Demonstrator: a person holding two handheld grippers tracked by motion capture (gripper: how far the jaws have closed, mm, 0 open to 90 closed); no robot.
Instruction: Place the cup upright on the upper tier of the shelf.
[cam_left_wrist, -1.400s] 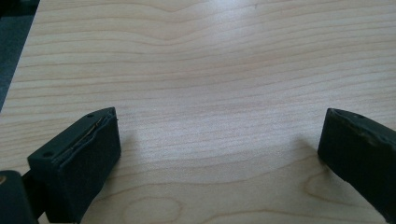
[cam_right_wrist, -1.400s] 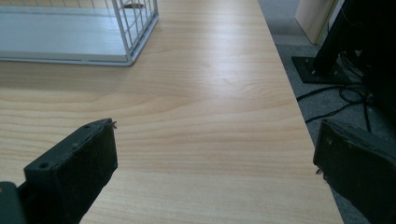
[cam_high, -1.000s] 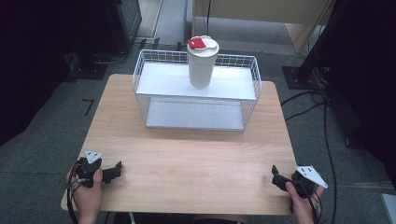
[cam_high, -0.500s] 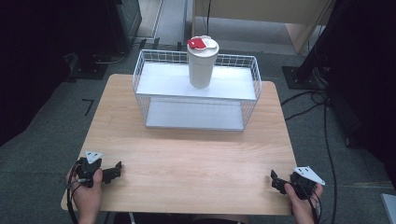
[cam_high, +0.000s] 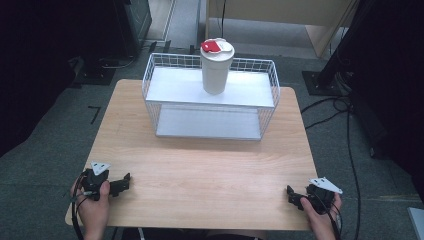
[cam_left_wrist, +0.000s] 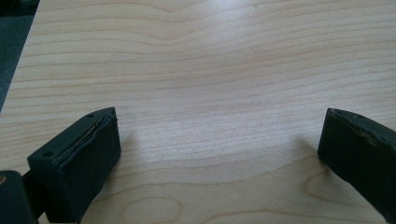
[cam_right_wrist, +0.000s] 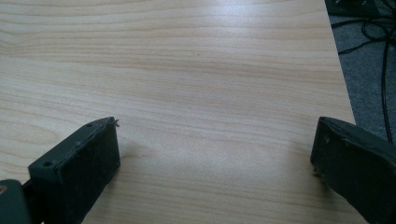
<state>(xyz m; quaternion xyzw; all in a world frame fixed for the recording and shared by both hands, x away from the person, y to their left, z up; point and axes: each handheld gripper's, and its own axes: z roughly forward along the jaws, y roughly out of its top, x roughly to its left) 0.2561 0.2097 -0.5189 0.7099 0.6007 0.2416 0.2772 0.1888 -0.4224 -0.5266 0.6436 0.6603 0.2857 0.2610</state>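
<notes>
A white cup (cam_high: 216, 67) with a white lid and a red tab stands upright on the top shelf of a white wire rack (cam_high: 210, 97) at the far middle of the wooden table (cam_high: 200, 160). My left gripper (cam_high: 120, 184) rests at the near left corner, held in a hand, jaws wide apart over bare wood (cam_left_wrist: 219, 135). My right gripper (cam_high: 294, 196) sits at the near right corner, also held in a hand, open over bare wood (cam_right_wrist: 215, 140). Both are far from the rack.
The rack's lower shelf (cam_high: 207, 124) holds nothing. Cables (cam_high: 345, 115) run across the grey floor to the right of the table. Dark equipment (cam_high: 130, 25) stands beyond the far left corner. The table's right edge lies close to my right gripper.
My right gripper has slid slightly back toward the near edge. The left gripper, cup and rack have stayed put.
</notes>
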